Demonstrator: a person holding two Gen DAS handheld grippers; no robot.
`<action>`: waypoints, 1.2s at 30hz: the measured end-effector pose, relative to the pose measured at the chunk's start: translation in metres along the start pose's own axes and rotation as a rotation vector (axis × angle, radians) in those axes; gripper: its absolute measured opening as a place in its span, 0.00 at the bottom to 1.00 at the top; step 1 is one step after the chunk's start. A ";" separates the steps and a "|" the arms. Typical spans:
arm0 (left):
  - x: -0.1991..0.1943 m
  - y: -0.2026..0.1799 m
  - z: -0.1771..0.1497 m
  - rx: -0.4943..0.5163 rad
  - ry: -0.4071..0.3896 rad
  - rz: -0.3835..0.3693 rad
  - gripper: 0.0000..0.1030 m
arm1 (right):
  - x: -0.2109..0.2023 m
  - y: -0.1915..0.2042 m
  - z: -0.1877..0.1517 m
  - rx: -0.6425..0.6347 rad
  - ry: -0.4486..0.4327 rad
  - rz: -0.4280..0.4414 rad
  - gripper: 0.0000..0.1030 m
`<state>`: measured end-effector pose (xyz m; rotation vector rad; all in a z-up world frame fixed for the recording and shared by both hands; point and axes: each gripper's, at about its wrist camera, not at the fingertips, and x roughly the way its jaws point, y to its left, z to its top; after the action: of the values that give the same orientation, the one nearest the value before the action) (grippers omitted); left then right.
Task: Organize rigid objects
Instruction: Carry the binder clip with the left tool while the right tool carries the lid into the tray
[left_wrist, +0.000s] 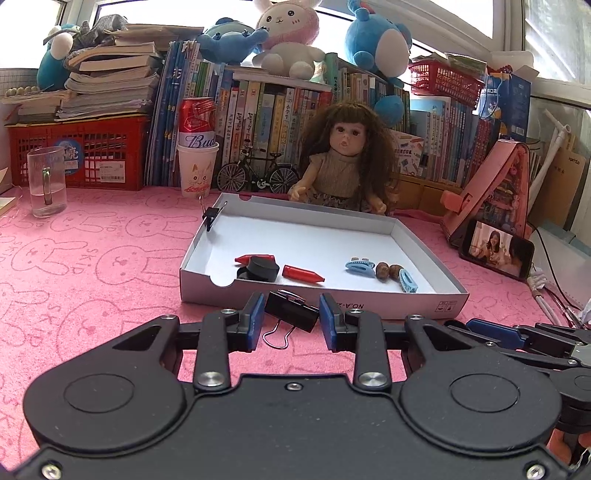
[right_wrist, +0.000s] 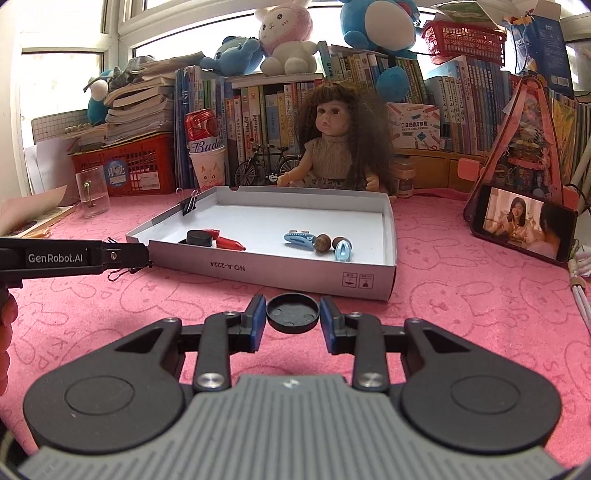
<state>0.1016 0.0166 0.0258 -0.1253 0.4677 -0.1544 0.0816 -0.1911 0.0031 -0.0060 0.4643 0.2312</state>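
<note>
My left gripper (left_wrist: 291, 315) is shut on a black binder clip (left_wrist: 291, 314), whose wire handle hangs below the pads, just in front of the box's near wall. My right gripper (right_wrist: 292, 314) is shut on a round black lid (right_wrist: 292, 313), held flat above the pink cloth near the box. The shallow white cardboard box (left_wrist: 369, 306) holds two red crayons (left_wrist: 303, 275), a black round cap (left_wrist: 262, 269), two blue hair clips (left_wrist: 360, 266) and two brown nuts (left_wrist: 388, 270). Another binder clip (left_wrist: 211, 218) is clamped on the box's left wall. In the right wrist view the left gripper (right_wrist: 136, 258) reaches in from the left.
A doll (left_wrist: 343, 162) sits behind the box, with a toy bicycle (left_wrist: 258, 173), a paper cup with a can (left_wrist: 197, 162) and a glass mug (left_wrist: 46, 181) to its left. A phone (left_wrist: 496, 253) leans at the right. Books and red baskets line the back.
</note>
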 end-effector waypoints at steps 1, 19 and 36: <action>0.002 -0.001 0.002 0.001 -0.004 0.000 0.29 | 0.002 -0.001 0.002 0.005 -0.001 -0.003 0.36; 0.049 -0.011 0.032 -0.014 -0.008 -0.008 0.29 | 0.037 -0.010 0.036 0.028 -0.001 -0.002 0.36; 0.102 -0.014 0.044 0.000 0.031 0.001 0.29 | 0.088 -0.018 0.057 0.073 0.063 -0.008 0.36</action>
<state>0.2097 -0.0116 0.0221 -0.1227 0.4987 -0.1556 0.1871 -0.1860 0.0148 0.0569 0.5349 0.2069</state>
